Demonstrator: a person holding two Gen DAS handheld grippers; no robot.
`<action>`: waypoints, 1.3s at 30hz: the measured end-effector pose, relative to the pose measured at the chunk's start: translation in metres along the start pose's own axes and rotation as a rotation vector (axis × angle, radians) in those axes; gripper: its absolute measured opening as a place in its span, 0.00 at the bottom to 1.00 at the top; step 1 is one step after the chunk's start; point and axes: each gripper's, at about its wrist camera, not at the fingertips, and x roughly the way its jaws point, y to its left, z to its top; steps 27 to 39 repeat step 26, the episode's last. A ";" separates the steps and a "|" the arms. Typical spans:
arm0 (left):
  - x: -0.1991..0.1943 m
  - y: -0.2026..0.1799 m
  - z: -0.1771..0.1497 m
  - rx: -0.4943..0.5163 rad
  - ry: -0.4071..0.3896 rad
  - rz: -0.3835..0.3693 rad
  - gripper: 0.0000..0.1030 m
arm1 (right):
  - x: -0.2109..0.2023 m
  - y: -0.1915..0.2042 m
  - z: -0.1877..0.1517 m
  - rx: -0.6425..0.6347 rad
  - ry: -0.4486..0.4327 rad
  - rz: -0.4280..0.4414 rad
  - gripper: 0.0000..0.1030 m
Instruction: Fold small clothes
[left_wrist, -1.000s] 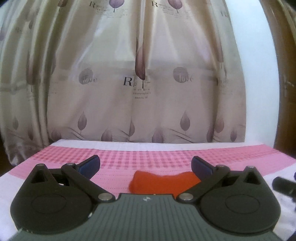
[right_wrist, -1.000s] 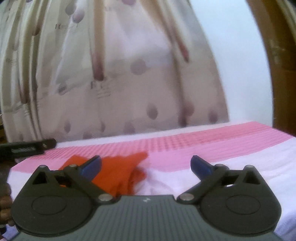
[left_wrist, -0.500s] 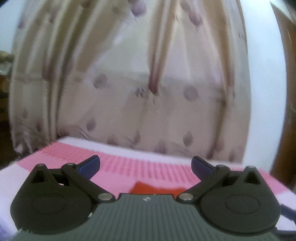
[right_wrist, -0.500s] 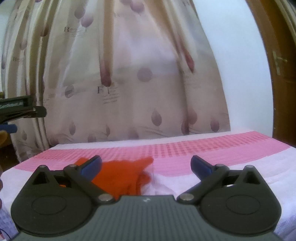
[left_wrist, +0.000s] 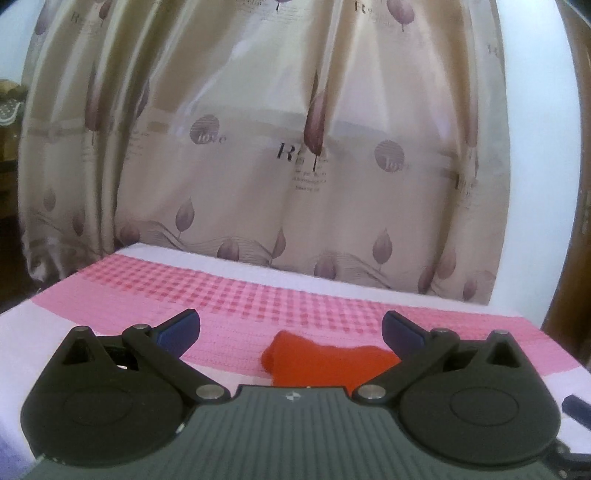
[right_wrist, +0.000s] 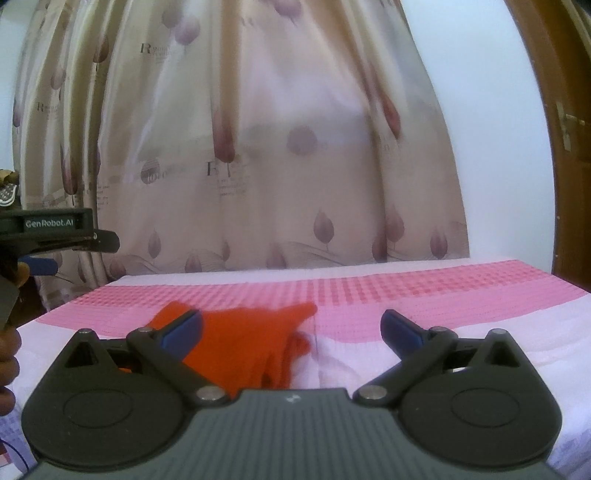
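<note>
Both of your hand-held grippers, left and right, gape empty above the rumpled red garment at lower centre, neither folded nor flat.

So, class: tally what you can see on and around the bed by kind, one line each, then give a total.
Orange garment: 1
Gripper, left and right: 2
Pink checked bed cover: 1
Leaf-print curtain: 1
Total: 5

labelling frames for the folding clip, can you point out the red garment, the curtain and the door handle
red garment (right_wrist: 243, 347): right wrist view, middle of the cloth.
curtain (left_wrist: 258, 177): left wrist view, central fold near the printed letter.
door handle (right_wrist: 567, 120): right wrist view, the lever on the wooden door.
</note>
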 end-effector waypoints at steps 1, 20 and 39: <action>0.002 0.001 -0.001 0.001 0.013 -0.004 1.00 | 0.000 0.000 0.000 -0.002 0.003 -0.002 1.00; 0.008 0.000 -0.021 0.093 -0.015 -0.002 1.00 | 0.005 -0.001 -0.006 -0.010 0.058 0.008 1.00; 0.010 0.002 -0.023 0.087 0.006 -0.006 1.00 | 0.005 -0.001 -0.006 -0.014 0.054 -0.005 1.00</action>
